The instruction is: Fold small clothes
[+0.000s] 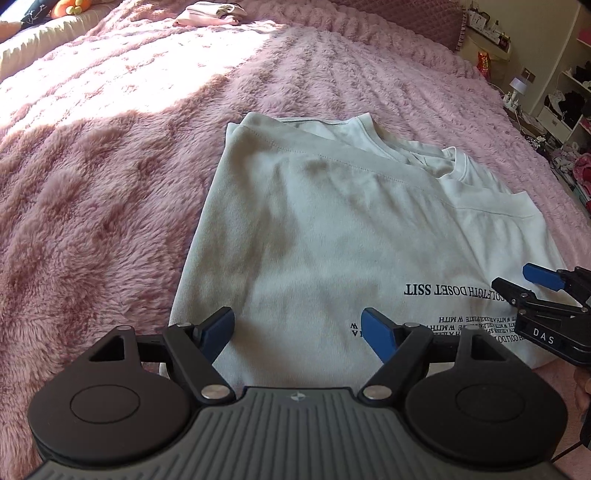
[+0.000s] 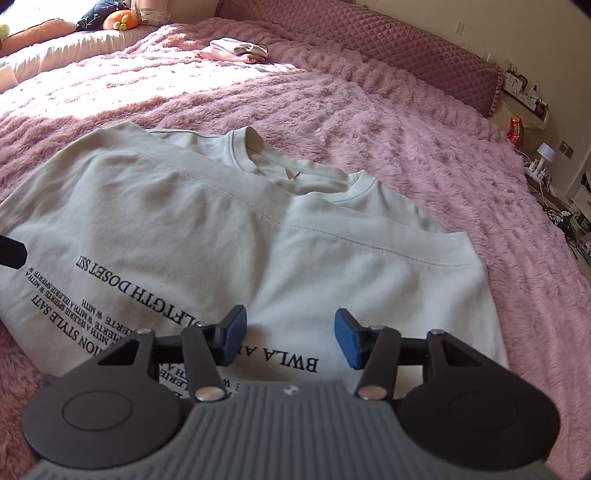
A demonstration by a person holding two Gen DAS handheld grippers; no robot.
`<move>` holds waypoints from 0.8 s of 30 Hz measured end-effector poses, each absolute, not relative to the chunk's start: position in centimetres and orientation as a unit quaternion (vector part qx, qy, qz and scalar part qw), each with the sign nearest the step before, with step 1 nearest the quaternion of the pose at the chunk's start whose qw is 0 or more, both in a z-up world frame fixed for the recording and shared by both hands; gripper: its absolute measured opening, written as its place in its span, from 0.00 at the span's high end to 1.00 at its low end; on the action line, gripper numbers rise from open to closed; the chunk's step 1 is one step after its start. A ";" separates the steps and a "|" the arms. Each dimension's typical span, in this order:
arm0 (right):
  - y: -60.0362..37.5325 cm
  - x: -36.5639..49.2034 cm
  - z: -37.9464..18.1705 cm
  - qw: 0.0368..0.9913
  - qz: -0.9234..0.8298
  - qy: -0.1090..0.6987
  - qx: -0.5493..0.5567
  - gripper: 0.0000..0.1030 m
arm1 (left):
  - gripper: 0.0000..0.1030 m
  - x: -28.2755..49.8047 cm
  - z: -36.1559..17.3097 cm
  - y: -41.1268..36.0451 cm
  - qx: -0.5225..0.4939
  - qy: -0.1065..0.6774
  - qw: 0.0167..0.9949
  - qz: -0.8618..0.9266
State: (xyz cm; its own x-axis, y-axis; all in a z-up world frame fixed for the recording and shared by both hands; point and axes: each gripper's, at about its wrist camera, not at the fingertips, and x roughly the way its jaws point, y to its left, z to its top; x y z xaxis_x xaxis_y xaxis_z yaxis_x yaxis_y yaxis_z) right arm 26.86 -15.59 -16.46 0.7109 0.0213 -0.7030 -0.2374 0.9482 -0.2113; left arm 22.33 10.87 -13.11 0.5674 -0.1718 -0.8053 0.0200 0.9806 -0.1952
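Note:
A pale grey-white T-shirt (image 1: pixel 325 236) with black printed text lies on the pink fluffy bedspread, both sides folded in over the middle, collar at the far end. It also shows in the right wrist view (image 2: pixel 229 243). My left gripper (image 1: pixel 301 330) is open and empty, just above the shirt's near left part. My right gripper (image 2: pixel 290 338) is open and empty over the near edge by the print. The right gripper also shows at the right of the left wrist view (image 1: pixel 532 284).
The pink fluffy bedspread (image 1: pixel 92 206) covers the bed all around. A small pile of folded clothes (image 2: pixel 236 50) lies at the far side. Pillows and an orange plush toy (image 2: pixel 120 20) sit far left. A padded headboard (image 2: pixel 406 48) and cluttered shelves stand to the right.

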 end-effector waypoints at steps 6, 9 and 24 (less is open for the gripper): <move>-15.4 22.1 -15.8 0.907 0.098 0.384 -0.144 0.47 | 0.11 21.0 -12.7 11.5 -0.097 0.460 0.881 -0.056; -15.0 20.0 -16.5 0.898 0.110 0.395 -0.159 0.47 | 0.11 20.8 -12.4 11.6 -0.098 0.460 0.881 -0.057; -6.4 16.5 -13.7 0.915 0.192 0.293 -0.199 0.46 | 0.12 25.1 -11.2 19.4 -0.205 0.412 0.887 -0.039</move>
